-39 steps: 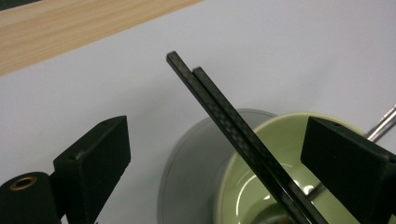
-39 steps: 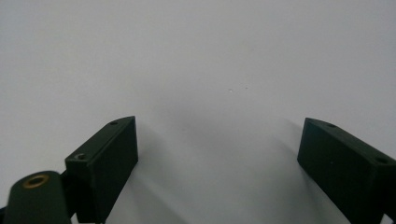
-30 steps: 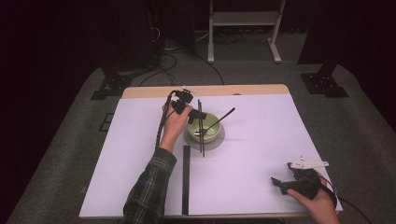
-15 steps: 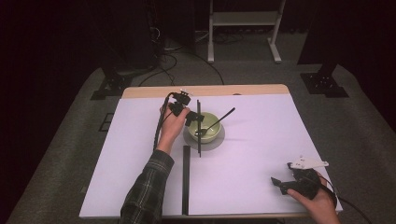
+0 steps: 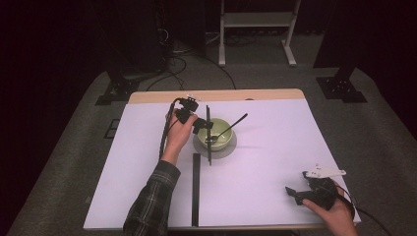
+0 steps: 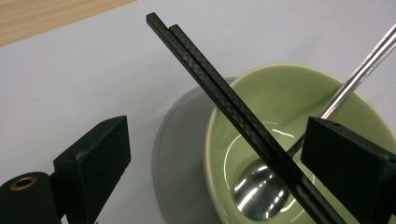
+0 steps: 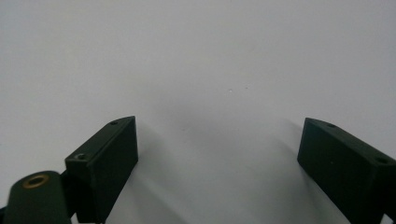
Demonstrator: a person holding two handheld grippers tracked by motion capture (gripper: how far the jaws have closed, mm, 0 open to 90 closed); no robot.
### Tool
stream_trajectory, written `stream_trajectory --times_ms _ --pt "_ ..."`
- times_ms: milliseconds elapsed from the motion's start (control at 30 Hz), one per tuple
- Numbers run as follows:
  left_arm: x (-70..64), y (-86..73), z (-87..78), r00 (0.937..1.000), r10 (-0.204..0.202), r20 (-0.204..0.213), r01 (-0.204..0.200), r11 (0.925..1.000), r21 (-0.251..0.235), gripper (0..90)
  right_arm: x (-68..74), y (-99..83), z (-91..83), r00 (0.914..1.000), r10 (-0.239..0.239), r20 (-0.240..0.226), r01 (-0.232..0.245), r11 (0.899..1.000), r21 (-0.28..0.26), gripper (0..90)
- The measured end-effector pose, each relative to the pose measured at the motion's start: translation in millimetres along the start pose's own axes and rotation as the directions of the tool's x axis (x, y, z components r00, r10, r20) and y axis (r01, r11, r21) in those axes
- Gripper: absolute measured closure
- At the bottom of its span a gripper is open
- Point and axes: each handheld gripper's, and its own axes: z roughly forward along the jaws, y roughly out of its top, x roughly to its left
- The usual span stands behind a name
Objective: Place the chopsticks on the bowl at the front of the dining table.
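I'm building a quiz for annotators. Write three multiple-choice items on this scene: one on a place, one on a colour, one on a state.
1. Where do the black chopsticks lie?
A. across the bowl's rim
B. on the floor
C. beside the right tool

2. What colour is the bowl?
A. red
B. green
C. blue

3. How does the right tool stand?
A. shut on a spoon
B. shut on the plate
C. open over bare table

A: in the left gripper view they cross the bowl.
B: its glaze is pale green.
C: its jaws stand apart over white surface.
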Motion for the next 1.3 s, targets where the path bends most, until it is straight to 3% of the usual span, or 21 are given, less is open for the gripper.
stream_trajectory --times_ms 333,700,1000,1300 --pt "-10.9 -15.6 -30.6 0.9998 0.018 0.007 -0.018 0.9994 -0.030 7.4 0.1 0.0 0.0 1.0000 0.000 0.001 0.000 1.000 0.001 10.6" --pt "-28.6 -43.0 -60.2 0.9990 0.044 0.003 -0.044 0.9985 -0.033 7.3 0.2 0.0 0.0 1.0000 -0.001 0.002 0.001 1.000 0.001 10.6" --pt "-46.0 -70.8 -73.8 0.9974 0.069 0.022 -0.068 0.9969 -0.041 7.4 0.2 0.1 -0.1 1.0000 -0.001 0.002 0.001 1.000 0.001 10.6" --pt "-65.8 -94.6 -83.1 0.9940 0.085 0.069 -0.081 0.9953 -0.053 7.3 0.3 0.1 -0.1 1.0000 -0.001 0.003 0.001 1.000 0.002 10.6"
